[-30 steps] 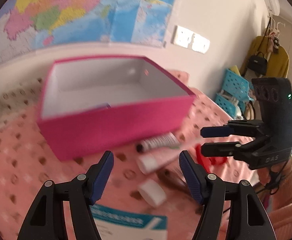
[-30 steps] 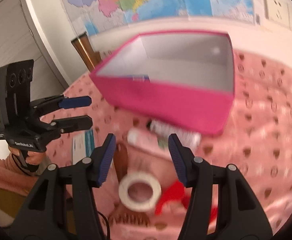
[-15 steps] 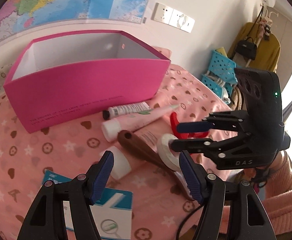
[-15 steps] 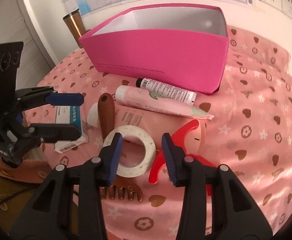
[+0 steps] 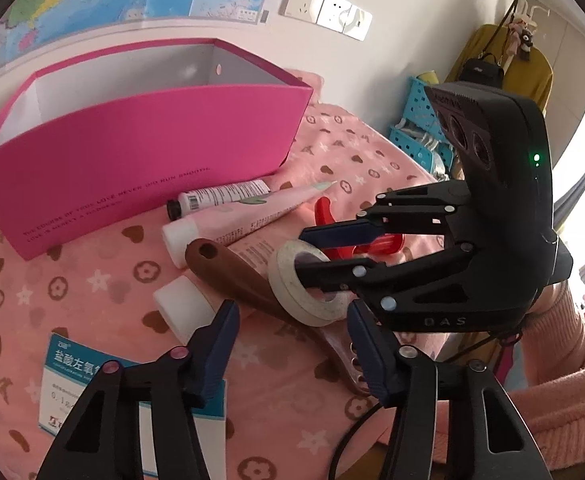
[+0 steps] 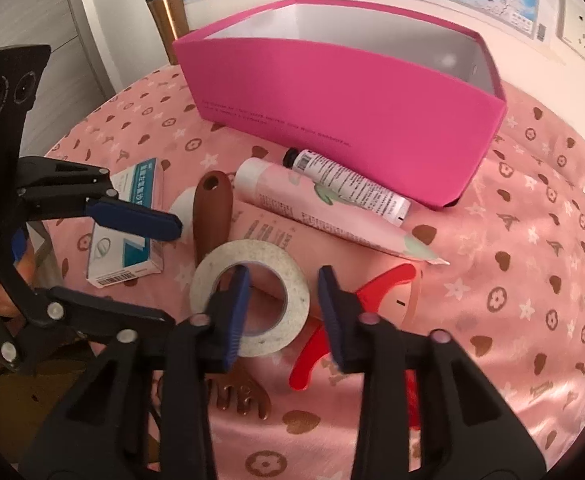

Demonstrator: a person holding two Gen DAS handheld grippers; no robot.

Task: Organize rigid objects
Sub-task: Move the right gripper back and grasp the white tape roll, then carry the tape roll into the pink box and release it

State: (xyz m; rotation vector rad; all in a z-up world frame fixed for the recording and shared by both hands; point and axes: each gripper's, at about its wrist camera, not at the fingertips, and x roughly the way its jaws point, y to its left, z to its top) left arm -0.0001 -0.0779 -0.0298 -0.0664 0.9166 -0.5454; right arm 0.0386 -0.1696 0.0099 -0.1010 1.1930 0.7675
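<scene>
A roll of white tape (image 6: 252,256) lies on the pink cloth in front of the open pink box (image 6: 352,92). My right gripper (image 6: 282,304) straddles the tape's right wall, one finger inside the hole and one outside. Its jaws are closing, and a gap still shows at the inner pad. My left gripper (image 5: 292,344) hovers low over the toothed end of a brown comb (image 5: 228,268), its jaws closing on nothing. A white cap (image 5: 180,308) sits just left of it and a medicine carton (image 5: 76,380) lies under its left finger.
A pink tube (image 6: 312,208) and a small white tube (image 6: 348,184) lie against the box front. A red plastic piece (image 6: 380,292) is right of the tape. A copper tumbler (image 6: 168,12) stands behind the box, a blue basket (image 5: 420,120) beyond the table, a pink sleeve (image 5: 564,380) at right.
Both grippers have come down toward the items and narrowed their jaws. The right gripper's left finger has dropped into the tape's hole.
</scene>
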